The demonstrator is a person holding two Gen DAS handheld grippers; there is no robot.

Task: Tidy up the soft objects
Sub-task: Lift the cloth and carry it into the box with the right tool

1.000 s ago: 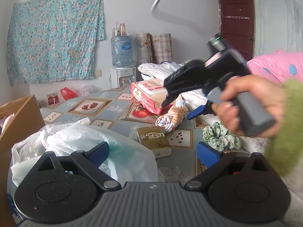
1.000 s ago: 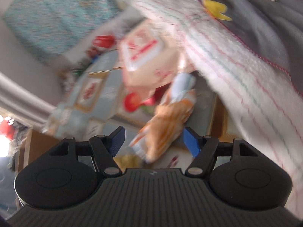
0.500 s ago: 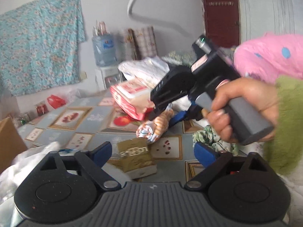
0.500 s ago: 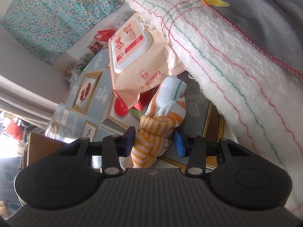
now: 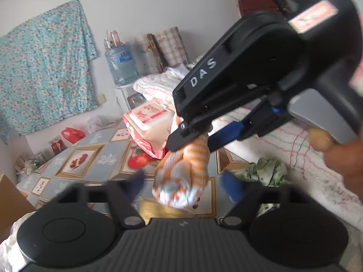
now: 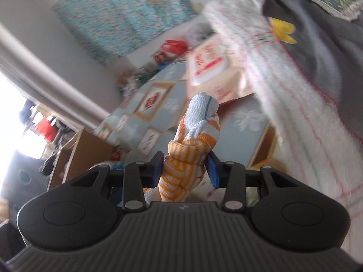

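The right gripper [image 6: 185,170] was clamped on the sock [image 6: 192,145]; the left gripper [image 5: 183,185], just closing, stood apart around it.

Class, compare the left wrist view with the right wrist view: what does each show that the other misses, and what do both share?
Only the left wrist view shows the water bottle, the green cloth and the hand holding the right gripper. Only the right wrist view shows a yellow patch on grey fabric. Both show the orange-striped sock bundle clamped in the right gripper and the wipes pack.
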